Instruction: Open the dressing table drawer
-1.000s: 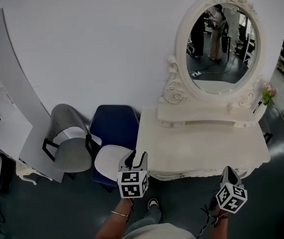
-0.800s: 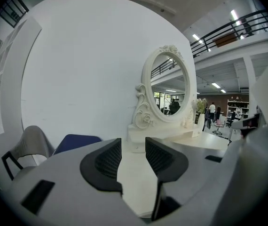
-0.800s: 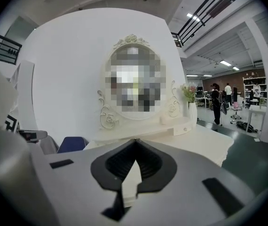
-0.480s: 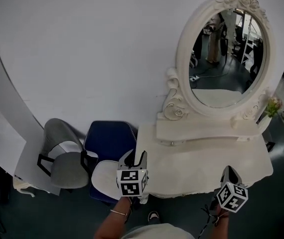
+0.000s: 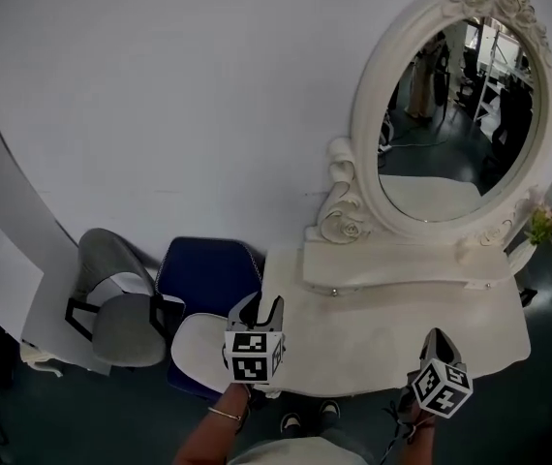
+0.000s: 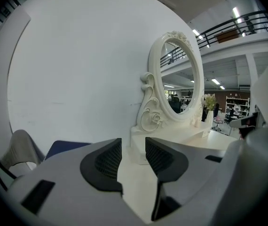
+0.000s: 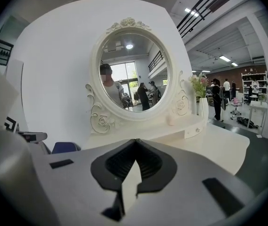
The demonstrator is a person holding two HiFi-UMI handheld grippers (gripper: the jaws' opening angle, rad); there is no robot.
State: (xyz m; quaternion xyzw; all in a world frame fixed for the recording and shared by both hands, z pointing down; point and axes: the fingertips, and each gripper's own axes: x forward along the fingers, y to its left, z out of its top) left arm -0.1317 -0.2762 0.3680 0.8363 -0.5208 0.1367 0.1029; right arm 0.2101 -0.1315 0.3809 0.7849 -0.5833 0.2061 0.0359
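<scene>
In the head view the table (image 5: 383, 327) has drawn nearer, the drawer (image 5: 339, 287) under the mirror (image 5: 450, 114) still unreached; the left gripper (image 5: 260, 308) view shows jaws narrowly apart, empty; the right gripper (image 5: 437, 338) view, jaws closed on nothing.

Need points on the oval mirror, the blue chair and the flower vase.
oval mirror (image 5: 455, 114), head view, middle of the glass.
blue chair (image 5: 203, 274), head view, on the blue upholstery.
flower vase (image 7: 202, 108), right gripper view, on the white vase body.
</scene>
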